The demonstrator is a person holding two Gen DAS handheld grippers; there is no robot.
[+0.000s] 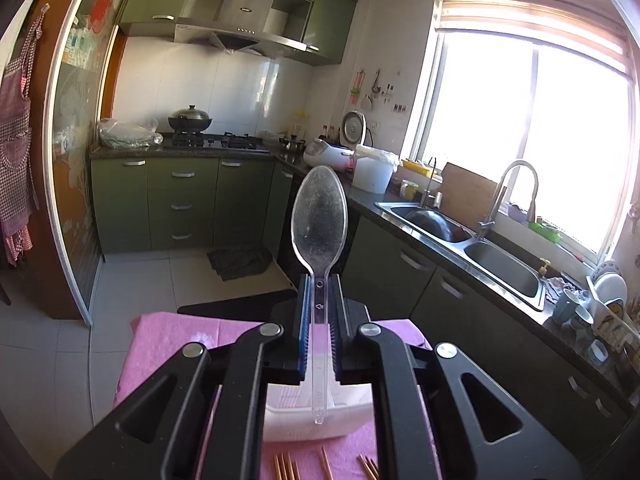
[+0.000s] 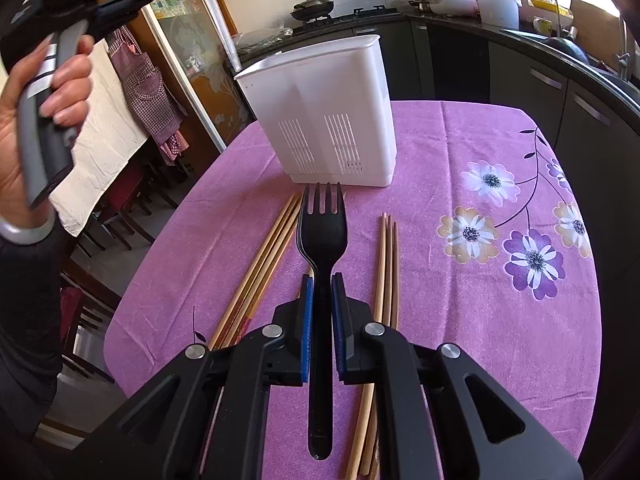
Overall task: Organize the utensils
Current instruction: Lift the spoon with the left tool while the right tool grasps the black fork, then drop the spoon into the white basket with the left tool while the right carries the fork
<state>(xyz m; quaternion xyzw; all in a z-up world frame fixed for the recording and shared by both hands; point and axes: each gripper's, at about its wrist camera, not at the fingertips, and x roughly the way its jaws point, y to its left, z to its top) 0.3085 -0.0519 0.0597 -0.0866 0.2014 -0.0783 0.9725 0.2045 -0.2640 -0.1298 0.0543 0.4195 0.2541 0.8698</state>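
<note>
My left gripper (image 1: pixel 320 280) is shut on a clear plastic spoon (image 1: pixel 319 216), bowl pointing up and away, held high above the white utensil holder (image 1: pixel 316 416). My right gripper (image 2: pixel 320 278) is shut on a black plastic fork (image 2: pixel 322 232), tines pointing at the white utensil holder (image 2: pixel 324 112), which stands upright on the pink tablecloth. Wooden chopsticks lie on the cloth in two bundles, one left of the fork (image 2: pixel 264 264) and one right of it (image 2: pixel 387 264). The chopstick tips also show in the left wrist view (image 1: pixel 286 468). The hand-held left gripper (image 2: pixel 52 60) is raised at the upper left.
The round table with the flowered pink cloth (image 2: pixel 500 280) has its edge close on the left, with chairs (image 2: pixel 96 216) below. A kitchen counter with a double sink (image 1: pixel 468 244) and a dish rack (image 1: pixel 608 304) runs along the right.
</note>
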